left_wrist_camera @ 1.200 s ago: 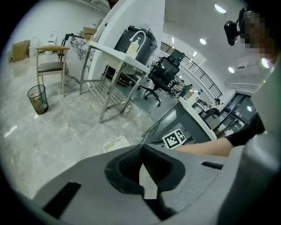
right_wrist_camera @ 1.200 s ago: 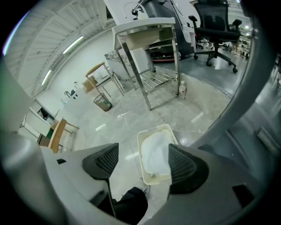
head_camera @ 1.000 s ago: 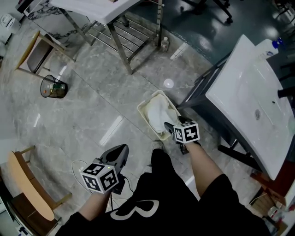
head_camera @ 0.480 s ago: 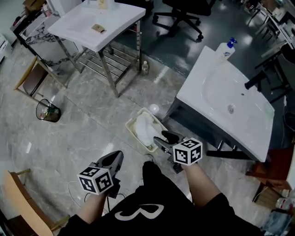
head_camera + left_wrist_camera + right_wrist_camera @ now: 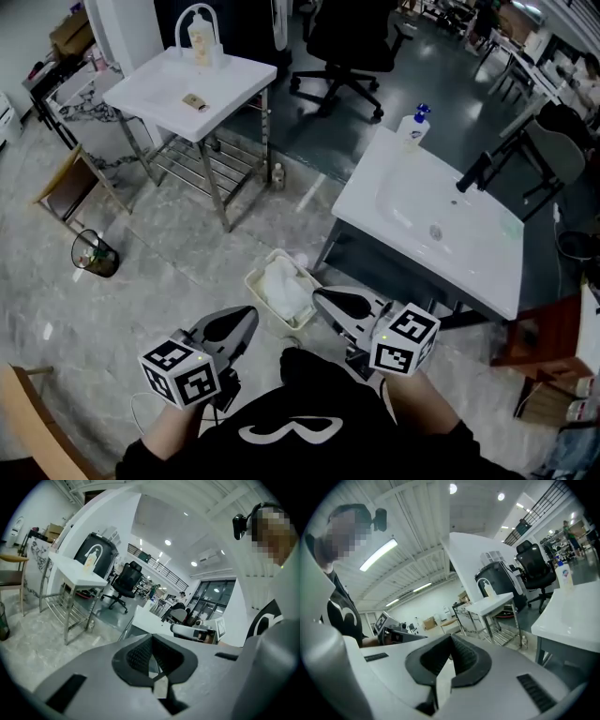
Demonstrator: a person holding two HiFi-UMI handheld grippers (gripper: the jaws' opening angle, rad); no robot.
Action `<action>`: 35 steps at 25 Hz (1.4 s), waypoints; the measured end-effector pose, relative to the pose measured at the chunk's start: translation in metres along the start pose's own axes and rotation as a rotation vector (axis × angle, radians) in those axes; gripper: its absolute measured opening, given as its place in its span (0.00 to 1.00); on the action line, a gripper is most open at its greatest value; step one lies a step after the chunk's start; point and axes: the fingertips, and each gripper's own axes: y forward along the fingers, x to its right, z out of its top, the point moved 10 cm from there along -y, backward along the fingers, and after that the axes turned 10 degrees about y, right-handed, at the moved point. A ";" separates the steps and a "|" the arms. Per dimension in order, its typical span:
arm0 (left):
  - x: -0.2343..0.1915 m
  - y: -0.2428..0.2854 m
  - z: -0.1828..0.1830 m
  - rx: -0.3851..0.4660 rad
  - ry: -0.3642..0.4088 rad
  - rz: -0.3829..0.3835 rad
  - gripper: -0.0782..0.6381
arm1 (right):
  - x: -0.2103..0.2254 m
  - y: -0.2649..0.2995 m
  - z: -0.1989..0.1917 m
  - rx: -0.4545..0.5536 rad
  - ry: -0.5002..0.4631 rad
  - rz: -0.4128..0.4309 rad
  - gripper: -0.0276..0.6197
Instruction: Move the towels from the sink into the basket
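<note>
Lit brightly and evenly from overhead, by a long strip light and round ceiling spots. Leaves pale glints on the polished floor and near-white glare across the sink top. Casts only soft, faint shadows. Bends lines strongly and darkens to black at the corners of both gripper views. Softens a little toward the head view's edges.

Free: open air ahead of left gripper and right gripper, whose jaws have just closed, empty; open gap between the two.
Below, just ahead: basket, open-topped, on the floor.
Ahead-right of right gripper: sink; faucet and soap bottle upright at its far edges.
Well ahead-left: second sink stand.
</note>
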 end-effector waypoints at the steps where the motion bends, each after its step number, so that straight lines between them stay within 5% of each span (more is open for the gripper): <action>1: 0.009 -0.004 0.009 0.015 0.023 -0.015 0.12 | -0.011 -0.006 0.006 0.013 -0.003 0.011 0.05; 14: 0.082 -0.051 0.078 0.138 0.255 -0.110 0.12 | -0.103 -0.057 0.043 0.066 -0.163 0.041 0.05; 35: 0.111 -0.067 0.064 0.139 0.325 -0.104 0.12 | -0.129 -0.075 0.026 0.096 -0.171 0.042 0.05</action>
